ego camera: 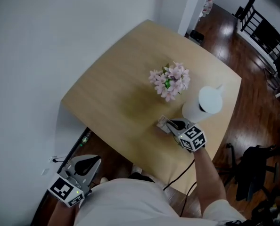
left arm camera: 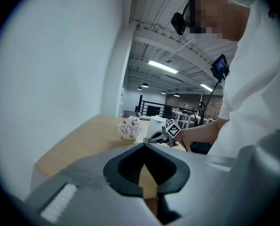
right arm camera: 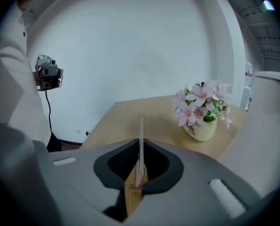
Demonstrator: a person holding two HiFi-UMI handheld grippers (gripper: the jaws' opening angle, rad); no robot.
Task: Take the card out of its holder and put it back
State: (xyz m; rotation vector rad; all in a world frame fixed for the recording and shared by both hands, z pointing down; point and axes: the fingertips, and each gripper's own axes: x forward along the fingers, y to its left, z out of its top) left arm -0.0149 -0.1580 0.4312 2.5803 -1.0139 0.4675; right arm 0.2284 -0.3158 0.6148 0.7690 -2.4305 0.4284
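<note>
Task state: the left gripper [ego camera: 89,164] is hanging off the near-left edge of the table [ego camera: 116,93], well apart from the work and taking no part. At mid-table the right gripper [ego camera: 174,125] is working on the card [right arm camera: 141,140], which is standing edge-on with its lower end meeting the wooden holder [right arm camera: 132,194]. Reading this as the card seated in, or just at, the slot. I cannot tell whether the lift-out or the put-back is in hand, so at the least the release is pending.

Jaws, left: the tips are meeting, clenched on nothing, with only the table showing beyond.

Jaws, right: nearly closed and pinching the thin card between the pads, with the holder sitting just below the grip. The flower pot [ego camera: 170,81] and a white cylinder [ego camera: 203,105] are standing near, neither touching the gripper.
</note>
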